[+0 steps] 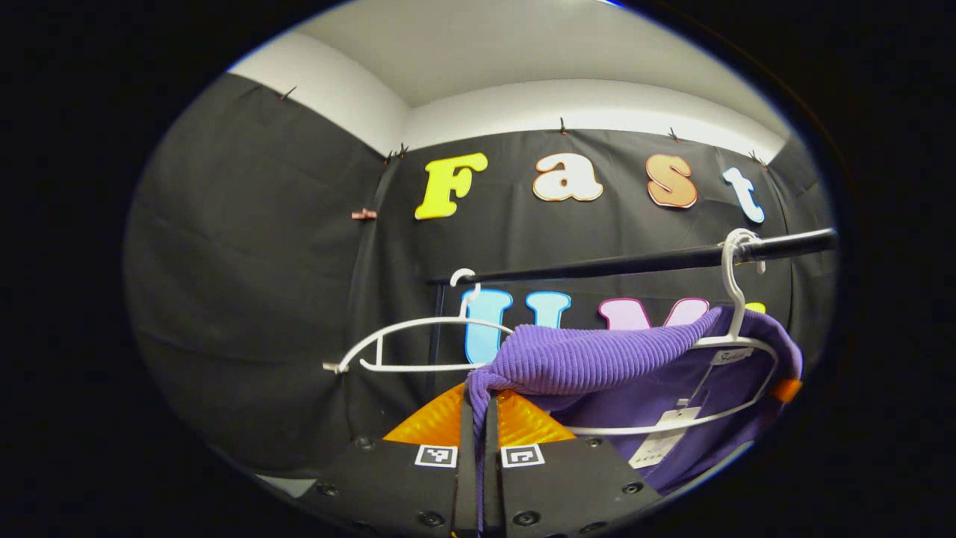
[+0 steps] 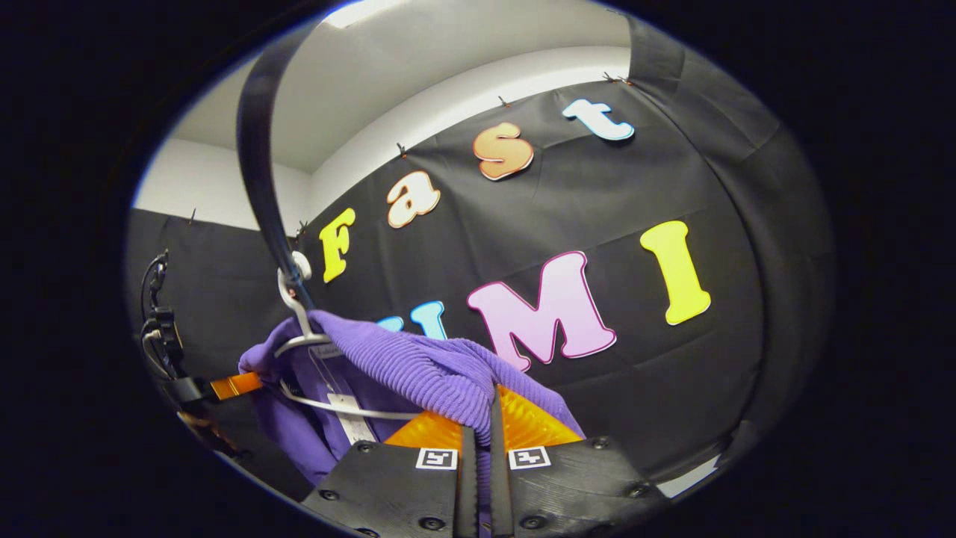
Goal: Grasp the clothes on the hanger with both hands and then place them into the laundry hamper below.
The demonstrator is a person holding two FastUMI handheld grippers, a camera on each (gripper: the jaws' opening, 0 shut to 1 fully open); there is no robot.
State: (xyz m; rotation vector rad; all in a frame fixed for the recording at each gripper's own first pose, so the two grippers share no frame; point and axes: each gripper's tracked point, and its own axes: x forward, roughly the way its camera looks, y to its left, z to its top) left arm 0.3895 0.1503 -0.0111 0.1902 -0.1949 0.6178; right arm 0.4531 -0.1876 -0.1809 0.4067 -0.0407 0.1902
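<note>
Under black rail (image 1: 635, 263), left gripper view: left gripper (image 1: 479, 418) clenched on purple knit sweater (image 1: 590, 359), garment draped over white hanger (image 1: 736, 351) hooked on rail; empty hanger (image 1: 418, 340) beside. Right gripper view: right gripper (image 2: 479, 418) grasping same sweater's opposite edge. Step: both grasps made, garment not yet off hanger. Next likely: lift free, lower toward hamper. Black cloth wall (image 2: 709, 359) behind, white ceiling above.

Ribbed knit, smooth plastic, matt cloth.
My purple garment (image 1: 597, 359) looks ribbed; the white hanger (image 1: 418, 325) smooth plastic, the rail (image 1: 635, 263) semi-glossy.
</note>
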